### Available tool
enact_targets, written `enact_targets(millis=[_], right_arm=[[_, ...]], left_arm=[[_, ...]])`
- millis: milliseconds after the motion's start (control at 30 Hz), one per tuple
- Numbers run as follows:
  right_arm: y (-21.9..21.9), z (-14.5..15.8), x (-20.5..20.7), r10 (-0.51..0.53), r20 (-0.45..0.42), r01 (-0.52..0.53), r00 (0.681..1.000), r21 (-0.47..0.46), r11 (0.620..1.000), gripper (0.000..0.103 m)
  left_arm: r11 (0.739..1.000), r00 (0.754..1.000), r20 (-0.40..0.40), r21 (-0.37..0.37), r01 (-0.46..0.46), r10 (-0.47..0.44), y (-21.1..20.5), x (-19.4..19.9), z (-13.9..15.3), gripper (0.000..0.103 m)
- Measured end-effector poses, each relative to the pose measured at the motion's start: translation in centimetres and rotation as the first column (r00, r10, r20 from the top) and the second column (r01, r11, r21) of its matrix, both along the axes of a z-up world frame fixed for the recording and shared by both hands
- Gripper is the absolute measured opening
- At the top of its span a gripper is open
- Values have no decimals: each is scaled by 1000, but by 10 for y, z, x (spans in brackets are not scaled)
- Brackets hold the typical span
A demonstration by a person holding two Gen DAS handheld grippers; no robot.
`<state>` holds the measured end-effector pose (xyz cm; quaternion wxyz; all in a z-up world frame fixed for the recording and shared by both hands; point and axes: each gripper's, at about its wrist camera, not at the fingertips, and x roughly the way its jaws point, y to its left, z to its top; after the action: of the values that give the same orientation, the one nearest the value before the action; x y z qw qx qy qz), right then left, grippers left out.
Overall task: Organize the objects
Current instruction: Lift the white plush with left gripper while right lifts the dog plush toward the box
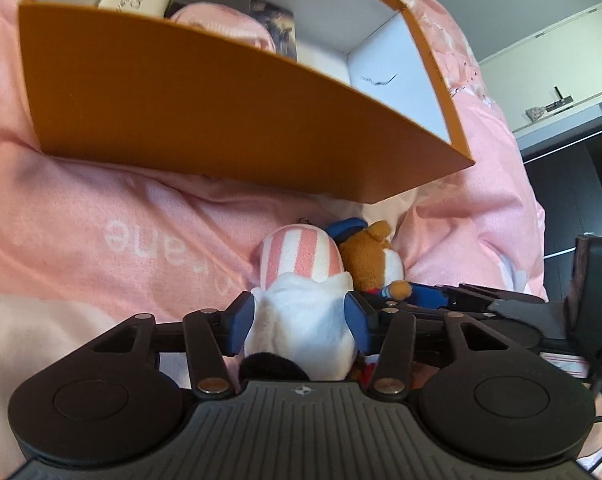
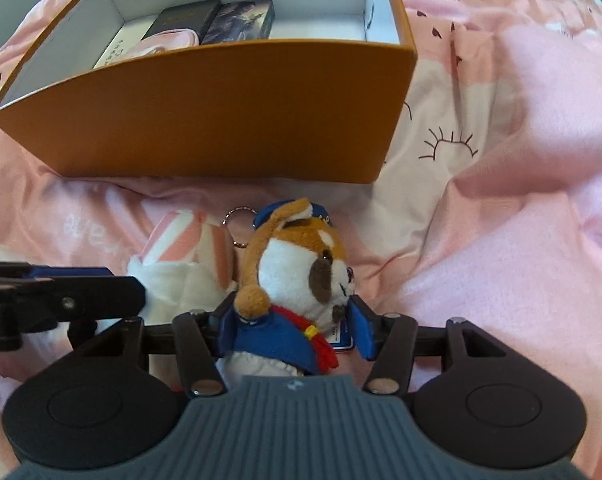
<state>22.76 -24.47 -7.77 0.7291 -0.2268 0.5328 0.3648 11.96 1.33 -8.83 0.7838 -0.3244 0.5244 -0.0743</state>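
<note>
Pink bedding point(image 2: 501, 240) holds our orange box point(image 2: 221, 112); left tool point(image 1: 299, 316) grips striped plush point(image 1: 301, 260), right tool point(image 2: 293, 320) grips dog plush point(image 2: 297, 268), ready for boxing.

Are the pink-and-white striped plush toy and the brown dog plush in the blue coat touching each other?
Touching. In the left wrist view the pink-and-white striped plush toy presses directly against the brown dog plush in the blue coat, with no bedding visible between them.

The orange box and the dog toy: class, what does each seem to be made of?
Orange box: probably rigid cardboard, matte; thin flat walls with white inner faces. Dog toy: plush fabric, fuzzy pile, apparently with a felt-like blue coat and red scarf.
</note>
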Motion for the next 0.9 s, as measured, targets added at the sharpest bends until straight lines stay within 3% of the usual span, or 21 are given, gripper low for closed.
enact_targets(millis=[267, 400, 533, 700, 900], right_arm=[[-9, 6, 10, 11, -22, -10, 1000, 30, 1000, 59], [-2, 12, 0, 87, 54, -88, 995, 2, 996, 59], [5, 16, -14, 186, 158, -182, 970, -43, 982, 59], [9, 17, -23, 263, 199, -253, 944, -78, 964, 54], [3, 10, -3, 159, 113, -155, 981, -43, 987, 52]], left_arm=[[1000, 1000, -26, -10, 7, -7, -5, 8, -14, 70], [998, 999, -47, -58, -9, 6, -1, 9, -24, 77], [994, 998, -62, -106, -25, 19, 3, 10, -33, 80], [987, 997, -71, -161, -22, 11, 1, 11, -41, 79], [989, 999, -39, -146, -27, 21, 0, 4, -32, 69]])
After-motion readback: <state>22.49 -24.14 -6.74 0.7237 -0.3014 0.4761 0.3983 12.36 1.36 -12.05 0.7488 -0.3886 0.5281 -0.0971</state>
